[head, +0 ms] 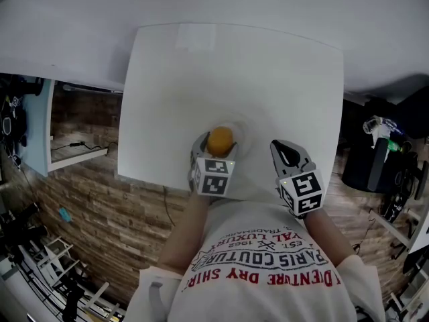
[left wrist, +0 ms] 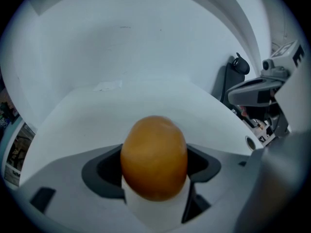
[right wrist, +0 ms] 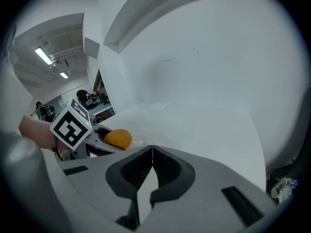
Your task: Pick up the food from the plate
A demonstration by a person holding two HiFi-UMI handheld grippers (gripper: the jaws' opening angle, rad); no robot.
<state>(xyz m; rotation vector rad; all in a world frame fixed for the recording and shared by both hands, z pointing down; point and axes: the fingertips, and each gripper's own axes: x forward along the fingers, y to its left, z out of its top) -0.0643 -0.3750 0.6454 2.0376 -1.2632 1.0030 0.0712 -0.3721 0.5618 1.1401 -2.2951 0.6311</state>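
An orange-brown, egg-shaped piece of food (head: 220, 140) (left wrist: 153, 157) (right wrist: 118, 138) sits between the jaws of my left gripper (head: 216, 147) (left wrist: 153, 171), which is shut on it; both pads touch its sides. It is over a faint clear plate (head: 240, 134) (right wrist: 134, 141) near the front edge of the white table (head: 268, 79). Whether the food still rests on the plate I cannot tell. My right gripper (head: 283, 150) (right wrist: 152, 149) is to the right of the plate, shut and empty, with its tips meeting.
The white table (left wrist: 146, 96) stands against a white wall. A brick-patterned floor (head: 100, 200) and a shelf (head: 74, 154) lie to the left. Dark equipment (head: 382, 159) (left wrist: 238, 81) stands off the table's right side.
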